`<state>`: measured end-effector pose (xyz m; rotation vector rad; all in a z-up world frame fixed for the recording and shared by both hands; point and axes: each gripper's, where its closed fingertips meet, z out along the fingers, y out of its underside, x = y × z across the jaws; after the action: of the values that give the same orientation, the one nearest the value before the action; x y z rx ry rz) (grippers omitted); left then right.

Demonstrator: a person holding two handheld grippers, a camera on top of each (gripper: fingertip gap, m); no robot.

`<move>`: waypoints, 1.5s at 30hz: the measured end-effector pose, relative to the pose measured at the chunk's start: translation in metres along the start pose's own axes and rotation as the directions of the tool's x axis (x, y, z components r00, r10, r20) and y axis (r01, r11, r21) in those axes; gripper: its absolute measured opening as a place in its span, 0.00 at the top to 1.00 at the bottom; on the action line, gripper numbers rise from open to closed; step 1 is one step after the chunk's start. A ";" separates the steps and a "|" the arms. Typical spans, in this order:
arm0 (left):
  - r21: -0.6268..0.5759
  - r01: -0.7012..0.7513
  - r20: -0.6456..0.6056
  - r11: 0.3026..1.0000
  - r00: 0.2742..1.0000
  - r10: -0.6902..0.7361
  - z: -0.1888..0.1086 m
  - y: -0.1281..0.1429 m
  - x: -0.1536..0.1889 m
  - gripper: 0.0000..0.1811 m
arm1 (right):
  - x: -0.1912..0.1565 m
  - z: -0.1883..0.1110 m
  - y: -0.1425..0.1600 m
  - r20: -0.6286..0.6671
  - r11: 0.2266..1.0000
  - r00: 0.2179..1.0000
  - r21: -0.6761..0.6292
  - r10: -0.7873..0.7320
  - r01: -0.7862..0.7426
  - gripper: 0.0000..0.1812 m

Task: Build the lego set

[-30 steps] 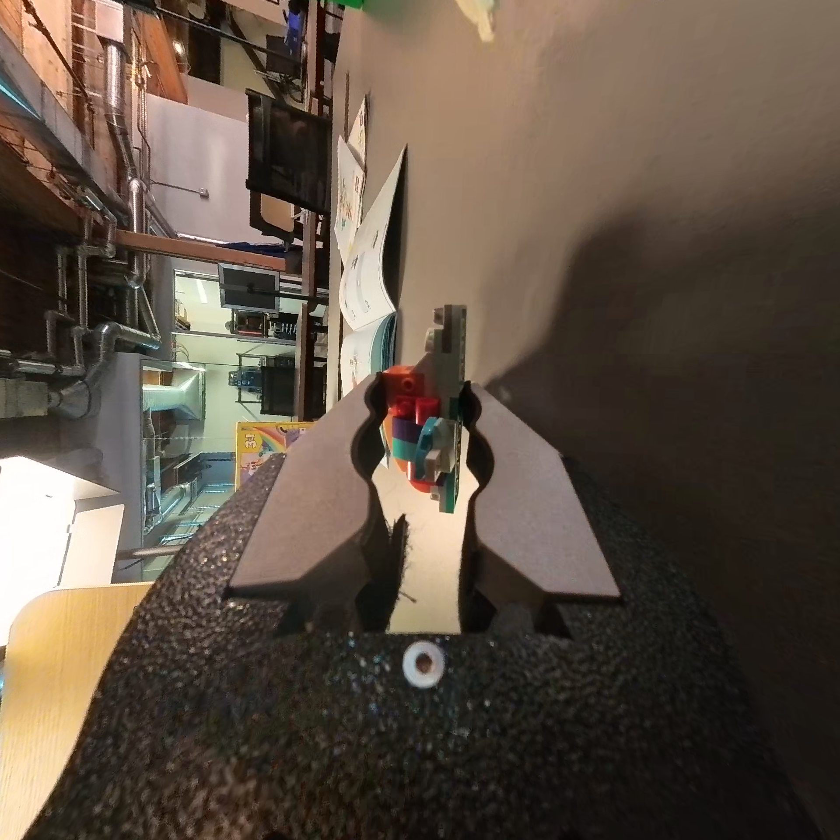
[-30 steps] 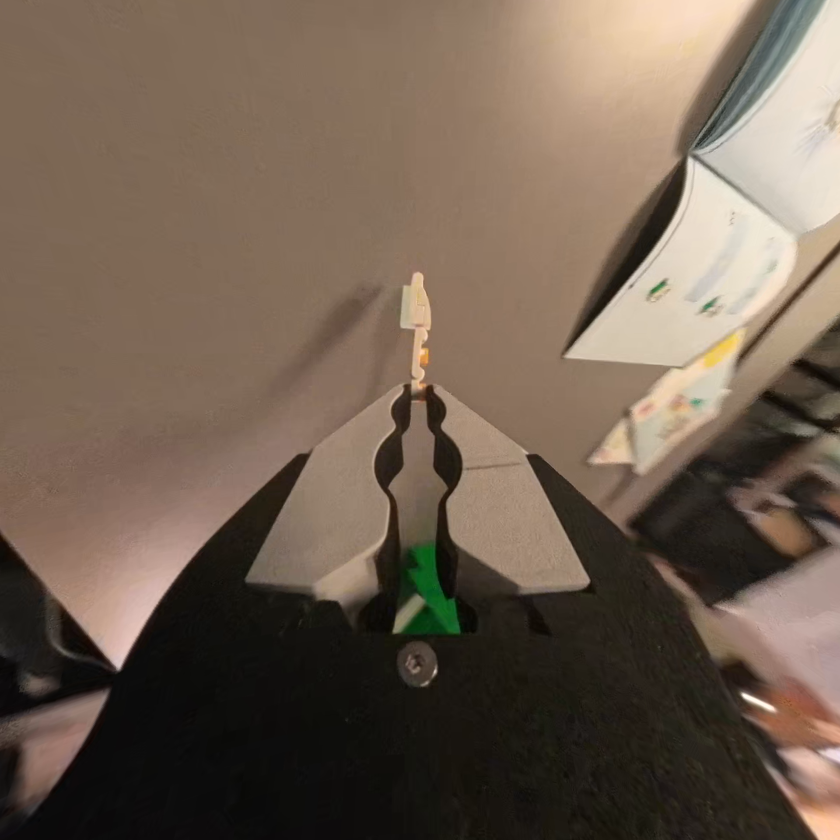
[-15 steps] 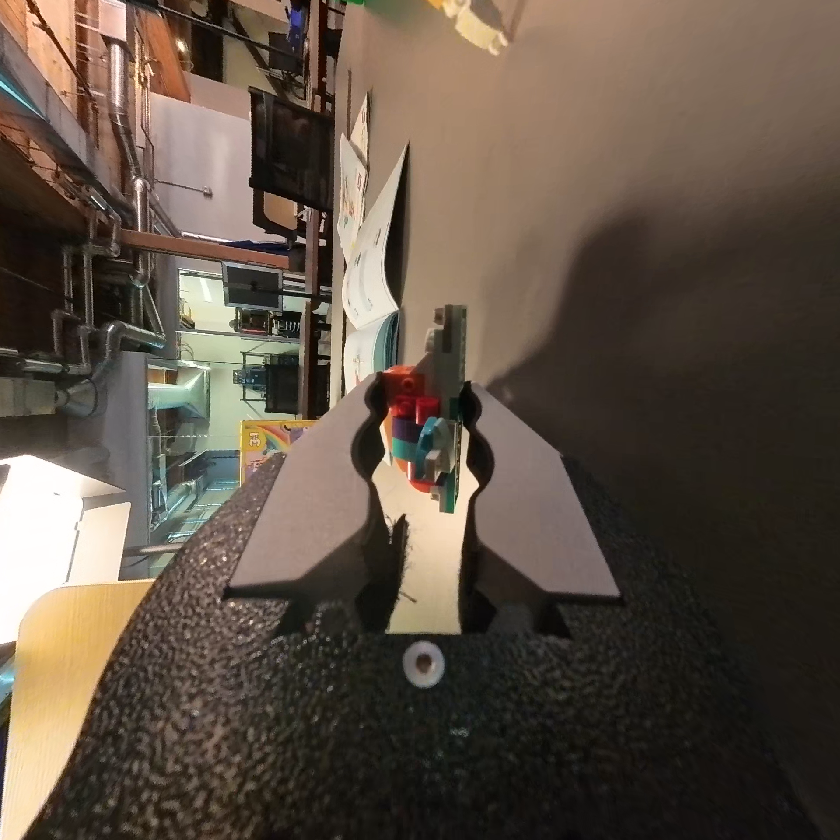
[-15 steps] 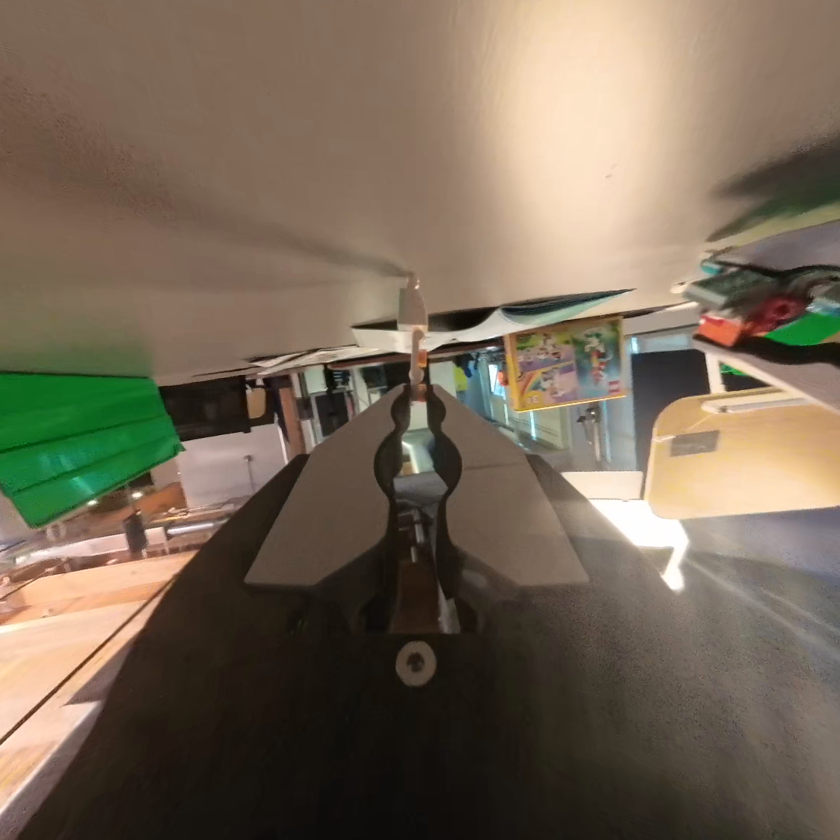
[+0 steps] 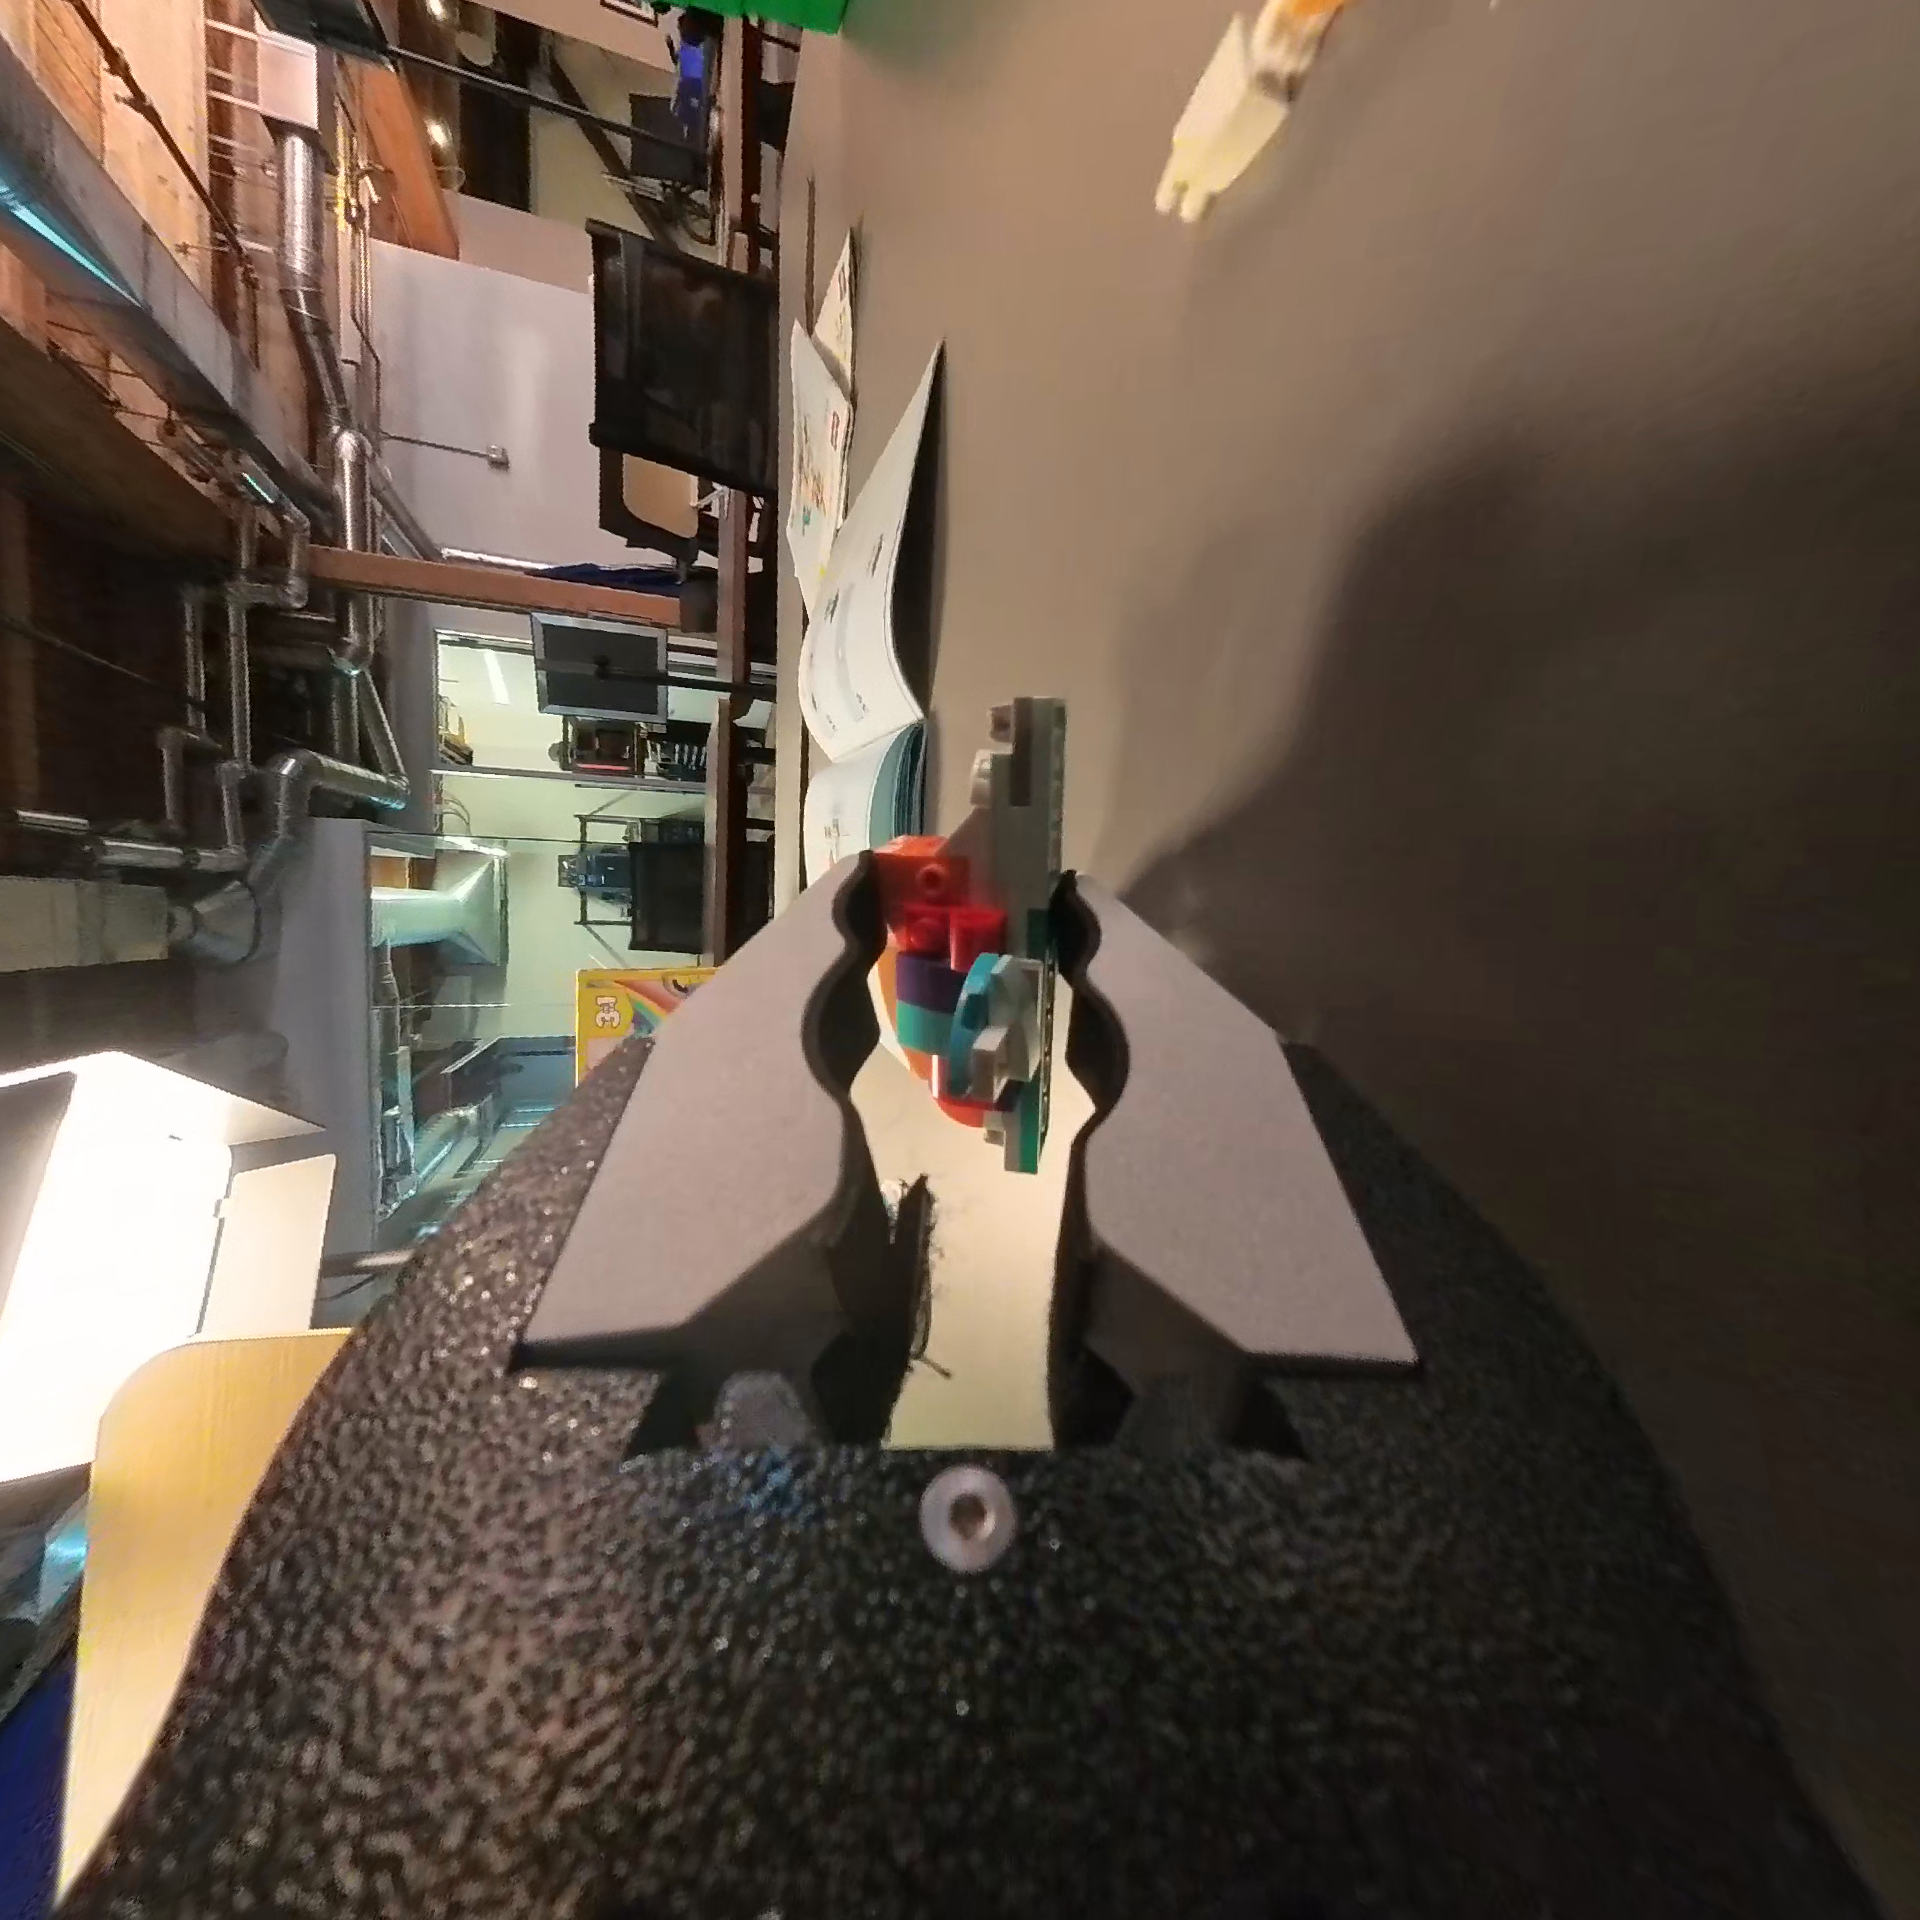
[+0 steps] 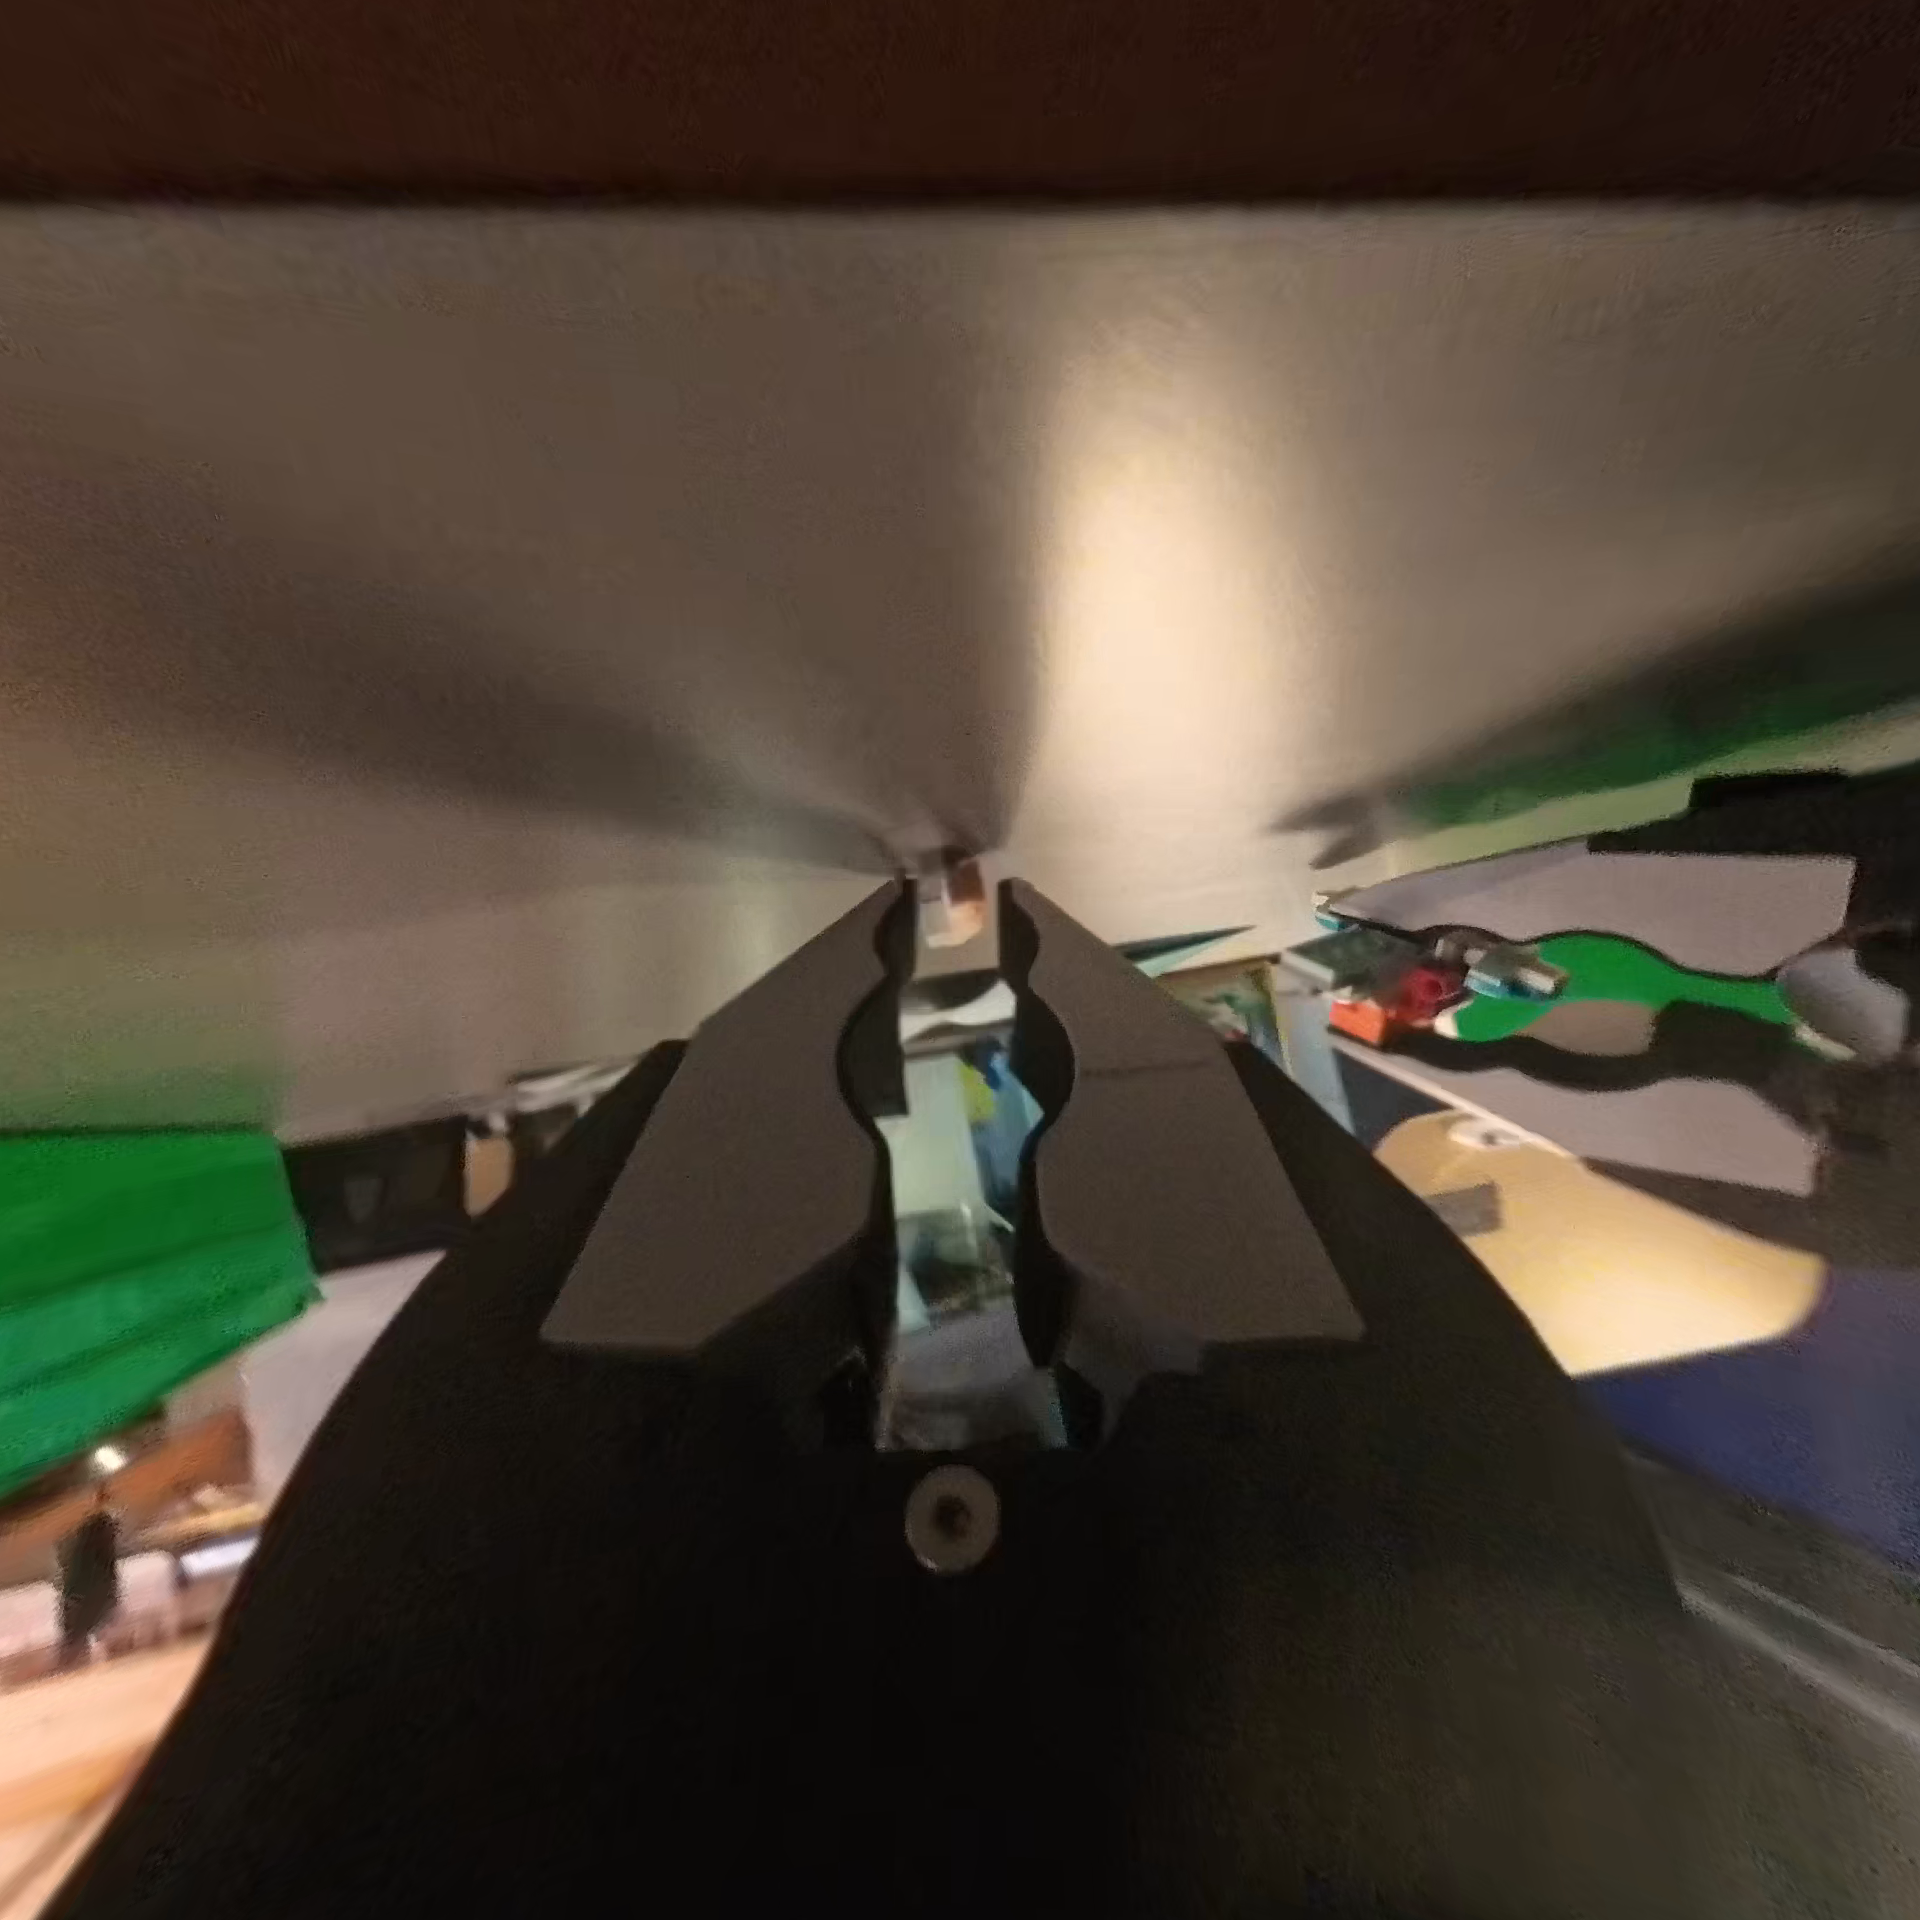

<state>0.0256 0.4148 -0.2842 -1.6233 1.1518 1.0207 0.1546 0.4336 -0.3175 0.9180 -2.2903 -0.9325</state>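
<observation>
My left wrist view is sharp at centre, with a dark shadow across the right side of the table (image 5: 1351, 416) and blown-out glare at left. My right wrist view is heavily motion-blurred; a warm highlight streaks down upper centre, and edges smear.

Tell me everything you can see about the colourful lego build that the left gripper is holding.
The lego build is a small, partly finished assembly of glossy plastic. A thin grey-and-teal plate forms its base, turned on edge, with a stepped grey end sticking out past the fingertips. Orange, red, purple and teal bricks plus small grey pieces are stacked on one face. It sits between the fingers of the left gripper, its plate edge against one finger, held above the table. The right wrist view shows it too, blurred.
</observation>
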 end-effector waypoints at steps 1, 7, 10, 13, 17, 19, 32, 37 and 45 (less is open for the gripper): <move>0.000 -0.002 0.001 1.000 1.000 0.002 0.000 0.000 0.000 0.83 | -0.001 -0.001 0.001 0.010 0.999 0.999 0.021 0.045 -0.046 0.87; 0.019 0.008 0.004 1.000 1.000 -0.008 -0.002 -0.004 -0.002 0.83 | -0.021 -0.007 0.016 0.104 0.741 0.736 -0.010 0.668 -0.671 0.75; 0.026 0.018 0.007 0.999 1.000 -0.019 -0.002 -0.005 -0.004 0.83 | -0.018 -0.011 0.014 0.197 0.035 0.031 -0.017 0.980 -0.999 0.77; 0.031 0.023 0.010 0.999 1.000 -0.023 -0.003 -0.005 -0.005 0.83 | -0.002 -0.010 0.016 0.285 -0.609 -0.587 -0.012 0.758 -0.793 0.77; 0.029 0.014 0.008 0.999 1.000 -0.014 -0.002 -0.006 -0.003 0.83 | 0.004 0.003 0.016 0.313 -0.904 -0.867 -0.050 0.389 -0.424 0.77; 0.030 0.014 0.008 0.999 1.000 -0.015 -0.002 -0.006 -0.004 0.83 | -0.001 0.014 0.016 0.268 -0.920 -0.895 -0.065 0.357 -0.386 0.77; 0.033 -0.027 0.007 0.999 1.000 0.027 -0.001 -0.008 0.000 0.83 | 0.008 0.023 0.022 0.253 -0.756 -0.747 -0.084 0.615 -0.650 0.93; 0.046 -0.076 0.032 0.996 0.997 0.075 -0.003 -0.012 -0.001 0.83 | 0.019 0.016 0.040 0.174 -0.394 -0.383 0.033 0.907 -0.919 0.93; 0.046 -0.301 0.135 0.952 0.947 0.293 -0.006 -0.024 -0.002 0.83 | 0.047 0.003 0.054 0.000 0.310 0.311 0.082 0.950 -0.947 0.94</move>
<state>0.0487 0.4142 -0.2765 -1.3371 1.3560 1.2446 0.1006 0.4289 -0.2704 -0.5128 -2.2228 -0.2380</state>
